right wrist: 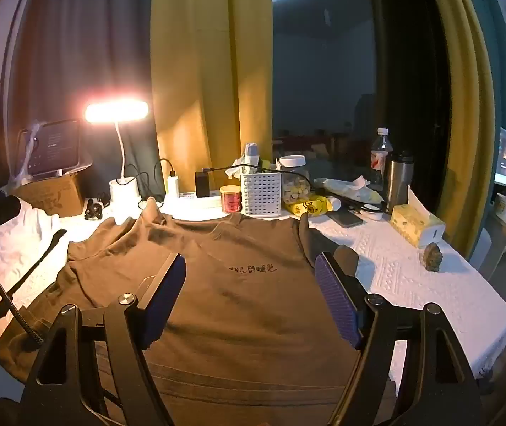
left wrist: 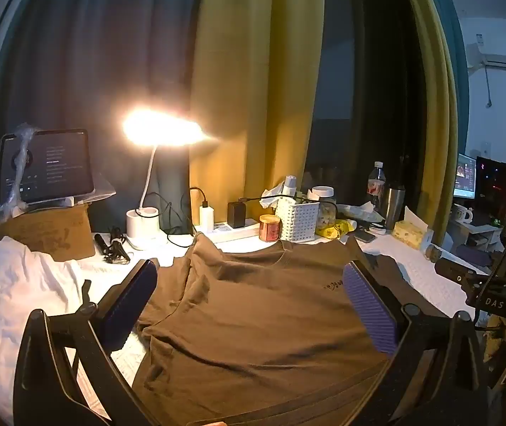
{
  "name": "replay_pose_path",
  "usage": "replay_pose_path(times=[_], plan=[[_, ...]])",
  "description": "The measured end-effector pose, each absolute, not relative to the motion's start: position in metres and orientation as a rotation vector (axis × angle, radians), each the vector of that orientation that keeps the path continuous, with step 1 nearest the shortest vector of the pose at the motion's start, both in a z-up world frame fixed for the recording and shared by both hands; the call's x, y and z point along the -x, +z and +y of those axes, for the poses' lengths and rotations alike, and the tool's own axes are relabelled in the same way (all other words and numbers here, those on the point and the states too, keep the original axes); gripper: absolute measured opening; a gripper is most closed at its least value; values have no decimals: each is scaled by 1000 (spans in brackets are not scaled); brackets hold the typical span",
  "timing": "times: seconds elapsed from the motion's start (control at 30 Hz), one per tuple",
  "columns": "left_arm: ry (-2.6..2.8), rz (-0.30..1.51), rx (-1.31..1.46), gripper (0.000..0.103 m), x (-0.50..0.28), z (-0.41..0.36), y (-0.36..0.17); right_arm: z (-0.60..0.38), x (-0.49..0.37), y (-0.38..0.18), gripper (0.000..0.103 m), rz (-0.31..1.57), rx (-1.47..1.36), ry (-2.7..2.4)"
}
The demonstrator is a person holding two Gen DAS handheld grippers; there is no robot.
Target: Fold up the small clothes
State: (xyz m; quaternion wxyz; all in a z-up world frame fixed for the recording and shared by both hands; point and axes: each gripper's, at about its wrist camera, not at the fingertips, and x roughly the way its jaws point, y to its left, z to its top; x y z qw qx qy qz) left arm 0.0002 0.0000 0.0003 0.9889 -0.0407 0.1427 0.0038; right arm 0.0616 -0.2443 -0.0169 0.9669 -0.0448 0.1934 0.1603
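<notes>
A brown T-shirt (left wrist: 253,312) lies front up on the white-covered table, collar toward the far clutter, with small black lettering on its chest (right wrist: 251,268); it fills the middle of the right wrist view (right wrist: 238,284). Its left sleeve is bunched and creased. My left gripper (left wrist: 253,294) is open and empty, hovering above the shirt's body. My right gripper (right wrist: 251,294) is open and empty too, above the shirt's lower middle. The right gripper's body shows at the right edge of the left wrist view (left wrist: 494,301).
A white garment (left wrist: 15,291) lies crumpled at the left. Along the back stand a lit desk lamp (left wrist: 162,131), a tablet on a cardboard box (left wrist: 45,167), a power strip with chargers (left wrist: 231,229), a white basket (right wrist: 261,193), jars, bottles, a tissue box (right wrist: 416,225) and a stone (right wrist: 432,256).
</notes>
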Motion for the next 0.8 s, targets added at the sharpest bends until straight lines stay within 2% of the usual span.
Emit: replay_pose_path(times=[0.8], plan=[[-7, 278, 112, 102, 2, 3, 7, -250, -59, -17, 78, 396, 84, 322]])
